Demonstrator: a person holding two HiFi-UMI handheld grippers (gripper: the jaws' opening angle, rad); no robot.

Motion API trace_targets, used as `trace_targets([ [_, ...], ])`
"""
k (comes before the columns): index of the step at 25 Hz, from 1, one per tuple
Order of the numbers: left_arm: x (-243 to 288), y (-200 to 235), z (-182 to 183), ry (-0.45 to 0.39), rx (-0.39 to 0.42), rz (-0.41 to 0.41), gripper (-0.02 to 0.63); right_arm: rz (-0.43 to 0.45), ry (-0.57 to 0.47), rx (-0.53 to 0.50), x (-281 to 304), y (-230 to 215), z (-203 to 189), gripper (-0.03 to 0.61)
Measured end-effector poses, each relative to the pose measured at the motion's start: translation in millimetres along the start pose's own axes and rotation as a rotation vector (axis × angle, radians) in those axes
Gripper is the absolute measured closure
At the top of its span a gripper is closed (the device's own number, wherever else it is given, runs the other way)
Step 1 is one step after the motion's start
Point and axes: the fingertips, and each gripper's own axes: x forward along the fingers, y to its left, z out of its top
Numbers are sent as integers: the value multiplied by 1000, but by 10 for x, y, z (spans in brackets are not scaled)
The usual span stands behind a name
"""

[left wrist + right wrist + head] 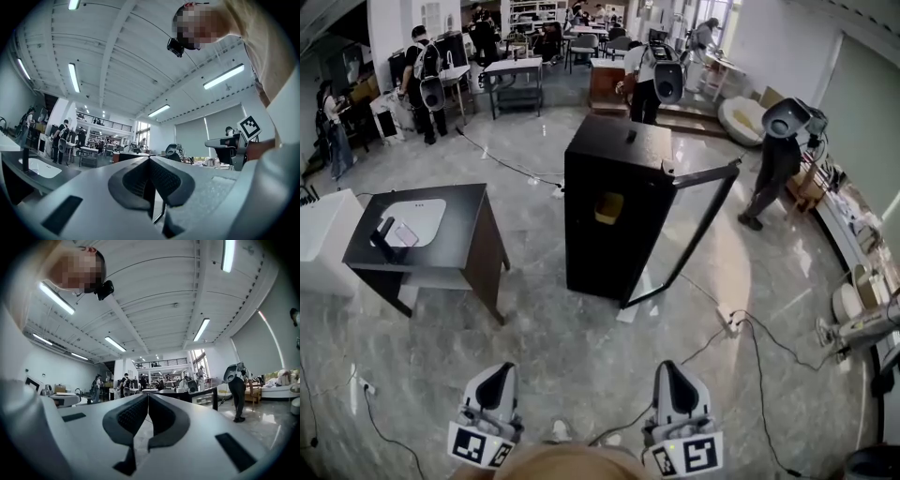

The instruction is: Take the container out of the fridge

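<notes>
A black fridge (600, 187) stands on the floor some way ahead of me, its glass door (698, 230) swung open to the right. Inside it, a yellow container (609, 208) shows on a shelf. Both grippers are held low at the bottom of the head view, far from the fridge. My left gripper (494, 379) (150, 160) is shut with nothing between its pads. My right gripper (675, 375) (147, 398) is also shut and empty. In the right gripper view the fridge (180, 392) lies straight ahead, beyond the jaw tips.
A black table (473, 239) with a white inset tray (417, 220) stands at the left, beside a white cabinet (323, 239). Cables and a power strip (729, 322) lie on the floor right of the fridge. A person (776, 164) stands at the right; others are at the back.
</notes>
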Motion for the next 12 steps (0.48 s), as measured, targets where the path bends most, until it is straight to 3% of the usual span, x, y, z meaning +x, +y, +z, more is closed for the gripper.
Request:
trace_targets([
  [4,74,86,-66,10,2,9,612,-67,27,-76,104,-38,-93,575],
  [12,47,500,-36,-14,15,45,612,-88,-22,-73,255,141,30,575],
])
